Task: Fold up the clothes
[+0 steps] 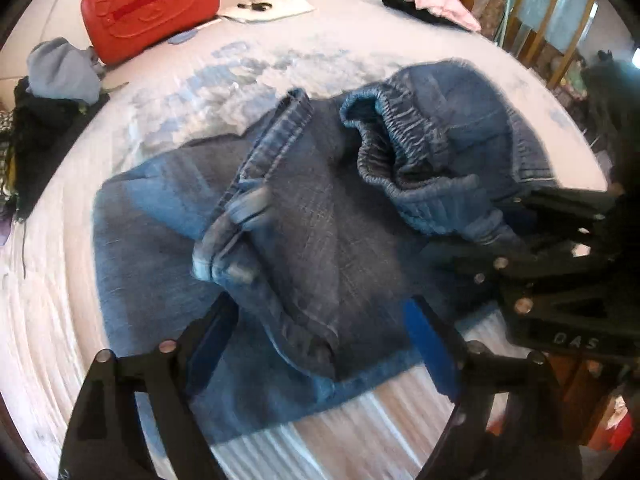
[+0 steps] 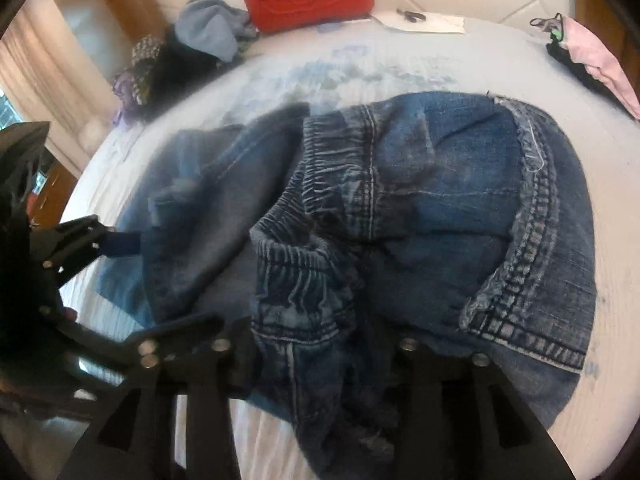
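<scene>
1. The jeans (image 1: 304, 216) lie bunched in the middle of the bed (image 1: 280, 56), legs doubled over to the left, elastic waistband (image 1: 404, 160) humped up on the right.
2. My left gripper (image 1: 320, 344) is spread wide, hovering low over the near hem with denim between the blue pads (image 1: 420, 320) but nothing pinched.
3. My right gripper (image 2: 316, 360) is buried in the waistband folds; cloth covers the tips, so I can't tell if it's clamped or just resting there.
4. Risk one: if I lift with only one layer caught, the rest slides and the fold skews.
5. Risk two: the waistband is rumpled, so pressing it flat now would lock creases in.
6. Risk three: both tools sit close together at the near edge, and crossing over could knock them together.
7. Pose: both tools are angled down from the near side, left one level, right one tilted into the cloth.
</scene>
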Action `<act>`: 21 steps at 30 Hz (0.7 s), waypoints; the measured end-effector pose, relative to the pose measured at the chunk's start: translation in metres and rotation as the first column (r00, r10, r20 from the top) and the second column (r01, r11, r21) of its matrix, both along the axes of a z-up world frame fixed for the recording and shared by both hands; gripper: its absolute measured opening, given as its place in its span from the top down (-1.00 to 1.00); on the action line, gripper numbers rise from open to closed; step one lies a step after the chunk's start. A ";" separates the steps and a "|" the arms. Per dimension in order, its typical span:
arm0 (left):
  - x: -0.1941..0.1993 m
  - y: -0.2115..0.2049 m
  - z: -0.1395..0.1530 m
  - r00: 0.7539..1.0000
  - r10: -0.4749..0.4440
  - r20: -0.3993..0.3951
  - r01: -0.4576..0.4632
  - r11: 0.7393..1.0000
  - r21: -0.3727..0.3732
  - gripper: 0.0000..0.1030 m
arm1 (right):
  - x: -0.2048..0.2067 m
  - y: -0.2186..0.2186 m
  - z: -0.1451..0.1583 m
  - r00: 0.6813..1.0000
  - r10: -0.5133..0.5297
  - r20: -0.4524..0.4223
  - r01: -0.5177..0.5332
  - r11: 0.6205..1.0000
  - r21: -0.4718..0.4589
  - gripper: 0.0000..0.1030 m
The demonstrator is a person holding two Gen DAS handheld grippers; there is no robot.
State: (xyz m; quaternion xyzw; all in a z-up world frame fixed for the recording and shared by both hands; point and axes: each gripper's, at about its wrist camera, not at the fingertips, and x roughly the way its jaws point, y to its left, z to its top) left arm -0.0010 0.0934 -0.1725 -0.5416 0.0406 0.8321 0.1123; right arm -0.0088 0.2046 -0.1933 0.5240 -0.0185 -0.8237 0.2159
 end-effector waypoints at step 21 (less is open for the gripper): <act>-0.021 -0.095 0.007 0.963 0.263 -0.054 -0.265 0.964 -0.039 -0.66 | 0.006 0.050 0.014 0.963 -0.271 -0.004 0.271 0.962 0.014 0.42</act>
